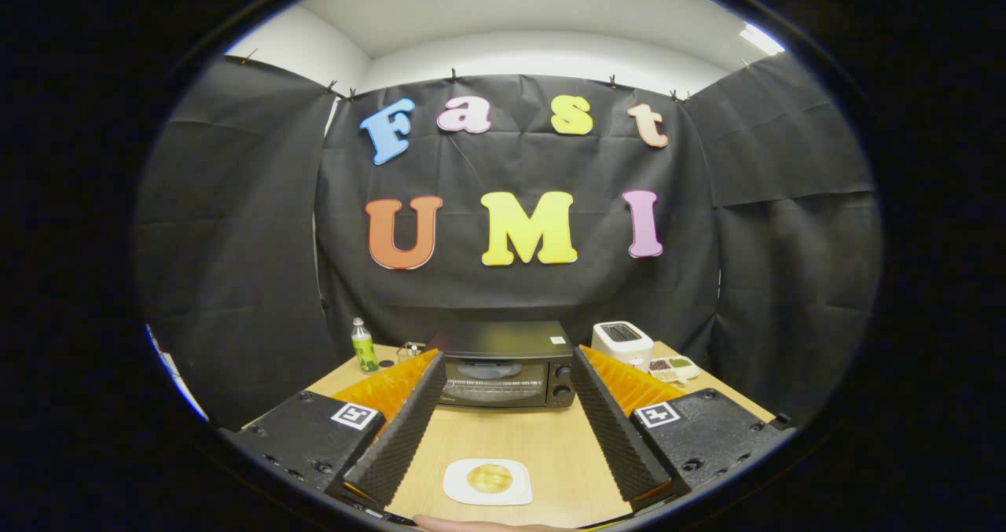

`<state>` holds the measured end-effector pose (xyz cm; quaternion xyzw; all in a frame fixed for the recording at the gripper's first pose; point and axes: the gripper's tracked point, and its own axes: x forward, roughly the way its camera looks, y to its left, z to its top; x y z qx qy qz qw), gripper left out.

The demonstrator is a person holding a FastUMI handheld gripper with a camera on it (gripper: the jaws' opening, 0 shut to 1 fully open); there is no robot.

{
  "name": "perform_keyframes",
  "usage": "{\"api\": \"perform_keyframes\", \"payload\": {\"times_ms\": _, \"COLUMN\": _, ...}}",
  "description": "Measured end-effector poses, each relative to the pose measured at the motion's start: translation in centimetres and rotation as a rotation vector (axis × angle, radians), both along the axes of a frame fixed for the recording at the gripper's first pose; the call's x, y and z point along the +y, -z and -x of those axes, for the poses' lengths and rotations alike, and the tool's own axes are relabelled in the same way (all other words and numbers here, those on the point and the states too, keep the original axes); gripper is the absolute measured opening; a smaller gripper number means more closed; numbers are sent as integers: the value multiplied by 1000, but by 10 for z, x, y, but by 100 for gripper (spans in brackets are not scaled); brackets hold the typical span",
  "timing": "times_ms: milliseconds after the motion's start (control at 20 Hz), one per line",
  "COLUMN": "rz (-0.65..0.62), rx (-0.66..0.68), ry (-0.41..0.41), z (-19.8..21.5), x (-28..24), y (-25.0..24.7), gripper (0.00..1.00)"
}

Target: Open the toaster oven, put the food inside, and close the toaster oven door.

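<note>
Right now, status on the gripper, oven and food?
Gripper open, holding nothing. Toaster oven door shut, beyond the fingers. Food on white plate between them. Nothing blocking the door.

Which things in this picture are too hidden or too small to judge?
- Toaster oven, gripper view: its interior is dim behind the glass door.
- Small tray beside the white toaster: contents too small.
- Gripper, open: fingertips overlap the oven's sides.
- Food on plate: kind unclear.

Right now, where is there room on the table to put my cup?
Bare table lies between the plate and the toaster oven, inside the open tongs. It is crowded beside the oven: bottle, white toaster, snack tray.
</note>
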<state>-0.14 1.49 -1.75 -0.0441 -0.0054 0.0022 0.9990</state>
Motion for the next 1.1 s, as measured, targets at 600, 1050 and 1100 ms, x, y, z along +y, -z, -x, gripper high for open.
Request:
{"api": "perform_keyframes", "payload": {"times_ms": 600, "rz": -79, "rx": 327, "ry": 42, "z": -49, "x": -4, "y": 119, "gripper": 100}}
{"api": "perform_keyframes", "payload": {"times_ms": 1050, "rz": -59, "rx": 426, "ry": 58, "z": -88, "x": -6, "y": 163, "gripper": 100}}
{"api": "perform_keyframes", "payload": {"times_ms": 1100, "rz": -54, "rx": 423, "ry": 58, "z": -93, "x": -4, "y": 162, "gripper": 99}}
